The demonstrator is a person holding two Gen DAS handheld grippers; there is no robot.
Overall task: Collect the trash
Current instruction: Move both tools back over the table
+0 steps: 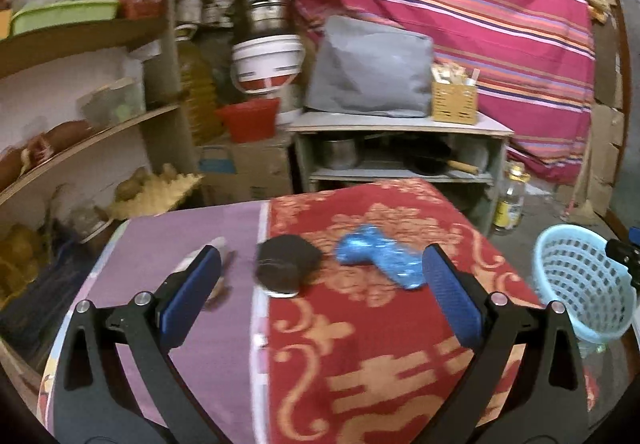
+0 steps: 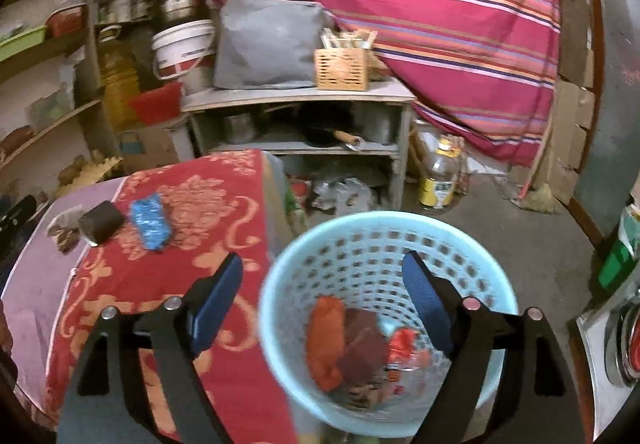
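Both tongs are wide apart and hold nothing, so bring the left tongs point(image 1: 320, 280) straight down over the dark lump point(image 1: 287, 267) just ahead of them, while the right tongs point(image 2: 322, 296) hang over the basket point(image 2: 280, 284).

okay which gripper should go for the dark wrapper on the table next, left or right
Left, probably. The left gripper is open and empty, facing the dark wrapper that lies just ahead between its fingers. The right gripper hangs open over the blue basket, off to the table's side.
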